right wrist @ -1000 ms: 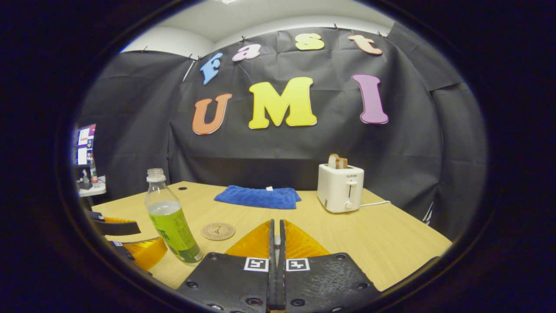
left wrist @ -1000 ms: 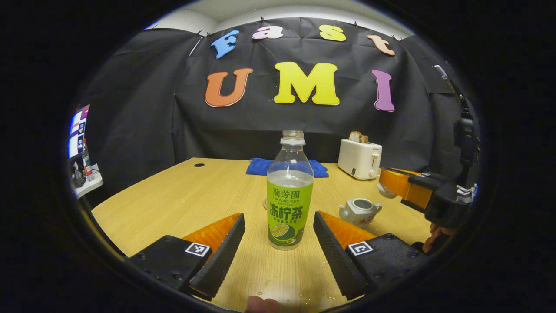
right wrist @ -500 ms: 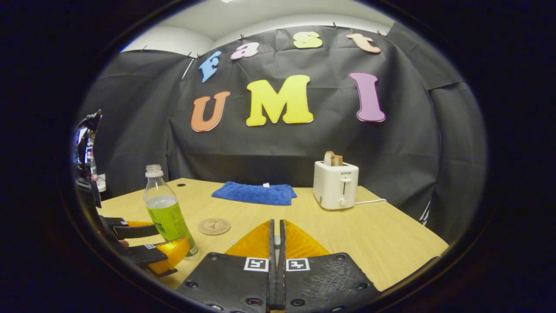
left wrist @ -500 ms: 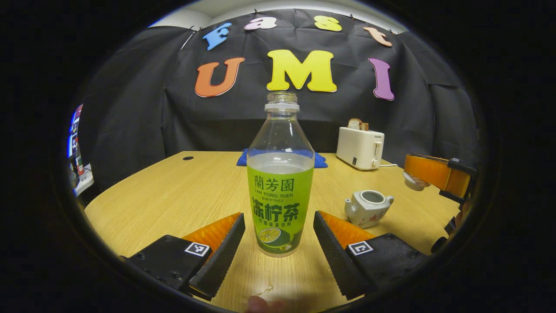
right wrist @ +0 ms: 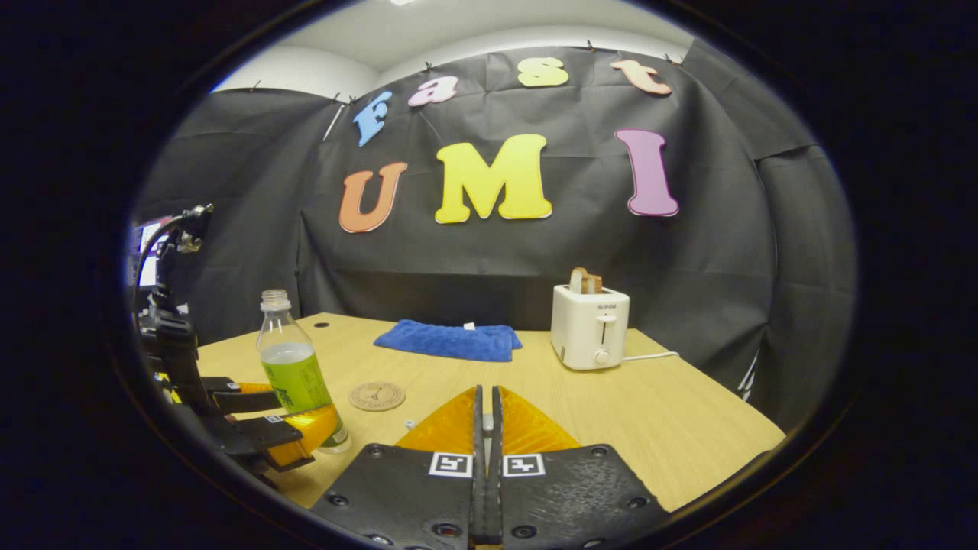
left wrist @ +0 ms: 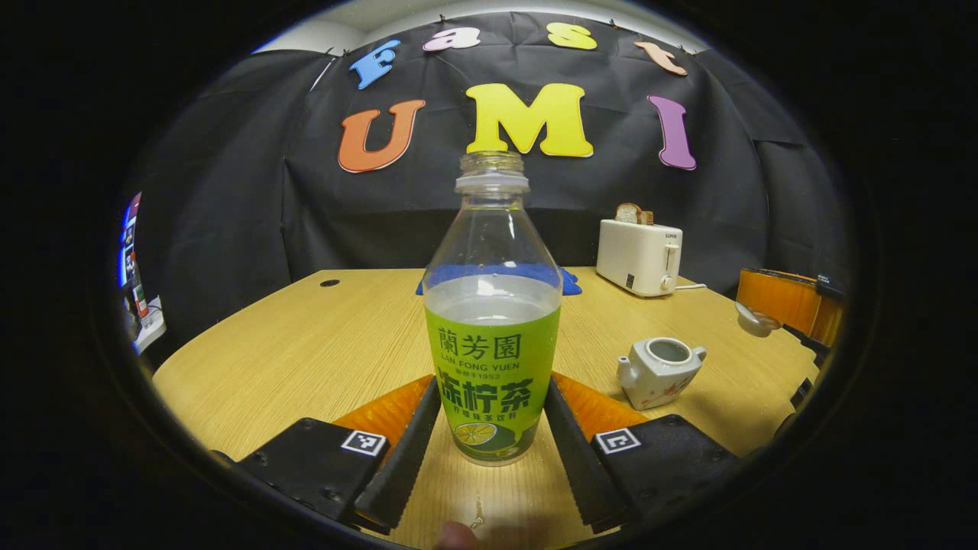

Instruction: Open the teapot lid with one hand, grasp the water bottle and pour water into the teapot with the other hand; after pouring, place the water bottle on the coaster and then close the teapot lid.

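Your left claw (left wrist: 489,428) has closed in on the water bottle (left wrist: 491,336) over the last second: its fingers, which stood well apart on either side of the label, now sit against the lower label on both sides, so you look to have the bottle gripped, though it still stands upright on the desk (left wrist: 306,344). The bottle is uncapped and holds liquid to about the top of the label. Your right claw (right wrist: 486,428) is pressed shut; in the left gripper view it hangs at the far right with the teapot lid (left wrist: 756,319) at its tip, held up and clear of the pot. The teapot (left wrist: 661,370) sits open on the desk, just right of the bottle. That means the lid step is done and the grasp is the step in hand; lifting and tipping toward the open pot should come next. The coaster (right wrist: 377,396) lies beyond the bottle, near it, before the blue cloth (right wrist: 448,340).
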Demonstrator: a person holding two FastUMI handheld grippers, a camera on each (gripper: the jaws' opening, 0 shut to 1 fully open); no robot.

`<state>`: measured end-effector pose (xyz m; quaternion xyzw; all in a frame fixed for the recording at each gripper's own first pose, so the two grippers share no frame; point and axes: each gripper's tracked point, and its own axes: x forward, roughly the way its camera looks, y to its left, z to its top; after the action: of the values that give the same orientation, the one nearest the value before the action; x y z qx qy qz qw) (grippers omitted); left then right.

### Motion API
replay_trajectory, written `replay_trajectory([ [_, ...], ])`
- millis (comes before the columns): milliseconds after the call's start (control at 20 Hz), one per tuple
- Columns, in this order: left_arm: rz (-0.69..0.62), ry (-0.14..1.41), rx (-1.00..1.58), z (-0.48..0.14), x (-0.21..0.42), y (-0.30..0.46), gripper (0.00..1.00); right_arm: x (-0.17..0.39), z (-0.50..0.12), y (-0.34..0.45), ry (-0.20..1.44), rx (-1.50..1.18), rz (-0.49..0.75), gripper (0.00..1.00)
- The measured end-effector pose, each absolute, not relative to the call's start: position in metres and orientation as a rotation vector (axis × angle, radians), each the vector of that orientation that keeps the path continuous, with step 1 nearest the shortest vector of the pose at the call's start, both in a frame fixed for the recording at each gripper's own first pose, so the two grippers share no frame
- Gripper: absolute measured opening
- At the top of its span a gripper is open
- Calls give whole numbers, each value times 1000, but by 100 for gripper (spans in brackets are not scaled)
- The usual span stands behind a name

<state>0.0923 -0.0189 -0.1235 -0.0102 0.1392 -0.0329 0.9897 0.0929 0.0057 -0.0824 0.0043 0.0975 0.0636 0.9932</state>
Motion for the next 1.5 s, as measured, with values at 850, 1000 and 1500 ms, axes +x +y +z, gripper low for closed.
replay_trajectory([
  [850, 69, 345, 770, -75, 99, 23, 75, 76, -88, -59, 201, 80, 114, 0],
  [1000, 51, 366, 908, -74, 109, 21, 75, 76, -93, -68, 208, 86, 108, 0],
  [1500, 2, 377, 1383, -62, 122, 11, 75, 73, -108, -83, 231, 92, 113, 0],
])
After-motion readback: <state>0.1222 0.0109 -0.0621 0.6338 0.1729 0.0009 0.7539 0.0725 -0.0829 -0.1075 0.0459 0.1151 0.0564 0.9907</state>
